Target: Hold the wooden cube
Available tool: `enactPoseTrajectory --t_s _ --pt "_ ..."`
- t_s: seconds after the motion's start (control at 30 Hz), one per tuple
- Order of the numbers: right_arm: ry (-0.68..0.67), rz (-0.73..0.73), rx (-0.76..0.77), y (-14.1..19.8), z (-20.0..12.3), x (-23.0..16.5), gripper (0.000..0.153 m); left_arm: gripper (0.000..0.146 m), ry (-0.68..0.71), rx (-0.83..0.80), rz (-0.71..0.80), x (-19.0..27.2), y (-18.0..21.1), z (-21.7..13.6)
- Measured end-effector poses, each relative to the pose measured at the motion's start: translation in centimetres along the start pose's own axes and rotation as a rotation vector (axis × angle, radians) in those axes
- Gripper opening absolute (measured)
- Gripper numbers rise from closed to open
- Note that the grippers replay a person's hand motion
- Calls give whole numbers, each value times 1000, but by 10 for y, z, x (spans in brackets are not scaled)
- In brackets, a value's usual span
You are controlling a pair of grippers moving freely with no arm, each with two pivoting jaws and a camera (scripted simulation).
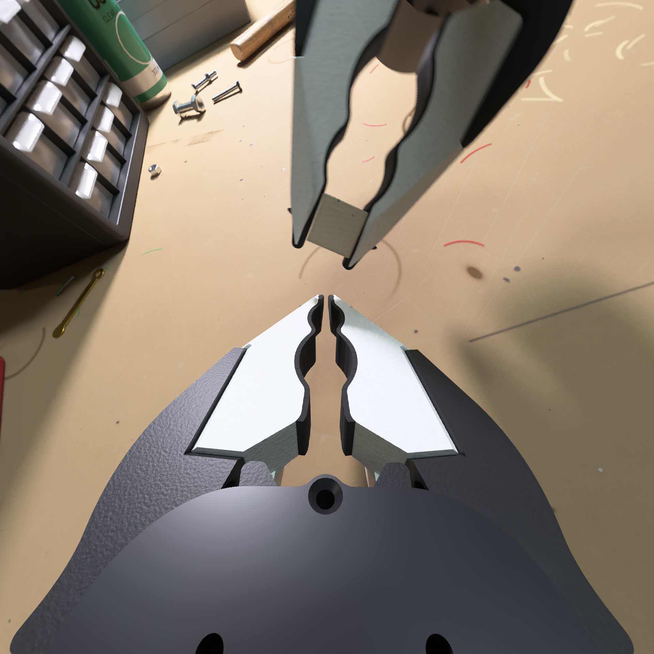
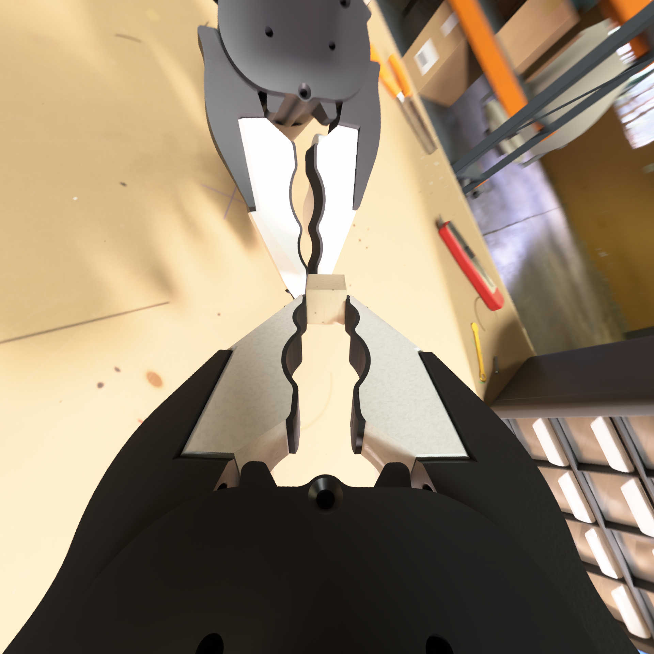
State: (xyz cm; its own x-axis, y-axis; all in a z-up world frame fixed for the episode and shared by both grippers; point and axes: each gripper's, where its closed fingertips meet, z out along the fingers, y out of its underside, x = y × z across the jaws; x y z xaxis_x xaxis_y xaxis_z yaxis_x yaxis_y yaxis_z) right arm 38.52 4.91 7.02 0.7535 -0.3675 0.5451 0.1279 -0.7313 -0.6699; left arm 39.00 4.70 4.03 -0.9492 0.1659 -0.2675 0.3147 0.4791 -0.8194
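Note:
The wooden cube [image 2: 325, 300] is small and pale. It sits clamped between the tips of my right gripper [image 2: 325, 304], held above the tan bench. In the left wrist view the same cube [image 1: 336, 224] shows between the right gripper's fingertips, just ahead of me. My left gripper [image 1: 326, 299] is shut with nothing between its tips, pointing at the cube from a short way off. In the right wrist view the left gripper [image 2: 309, 270] faces mine, its tips close behind the cube.
A dark drawer cabinet [image 1: 60, 141] stands at the left, with a green tube [image 1: 131, 53], a wooden handle [image 1: 262, 32], bolts [image 1: 189, 106], a nut [image 1: 154, 170] and a brass cotter pin [image 1: 78, 304] nearby. A red utility knife [image 2: 469, 263] lies near the bench edge.

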Motion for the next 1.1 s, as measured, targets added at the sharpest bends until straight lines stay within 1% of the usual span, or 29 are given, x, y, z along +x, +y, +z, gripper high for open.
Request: enactPoseTrajectory --t_s 0.03,0.1,0.17,0.2,0.23,0.4,0.6,0.9,1.1 --pt "-40 -2 -34 1 0 2 20 2 -2 1 19 0 0 0" --pt "-204 -5 -46 -2 -1 -6 20 2 -3 0 48 2 0 0" --pt "-328 -14 -56 -3 -2 -11 20 2 -8 1 82 3 0 -1" --pt "-378 -15 -64 -3 -3 -13 20 2 -11 3 90 3 0 -1" --pt "-392 -16 -74 -2 -2 -12 20 2 -13 2 95 3 0 -1" --pt "-445 -27 -113 0 2 -13 20 2 -19 1 120 3 0 -1" --pt "-397 -56 -140 1 3 -7 20 3 -22 4 110 1 1 -1" --pt "-433 -15 -162 4 4 -8 20 2 -27 5 123 2 1 -1" --pt "-447 34 -142 3 6 -8 20 2 -20 9 114 1 2 -2"
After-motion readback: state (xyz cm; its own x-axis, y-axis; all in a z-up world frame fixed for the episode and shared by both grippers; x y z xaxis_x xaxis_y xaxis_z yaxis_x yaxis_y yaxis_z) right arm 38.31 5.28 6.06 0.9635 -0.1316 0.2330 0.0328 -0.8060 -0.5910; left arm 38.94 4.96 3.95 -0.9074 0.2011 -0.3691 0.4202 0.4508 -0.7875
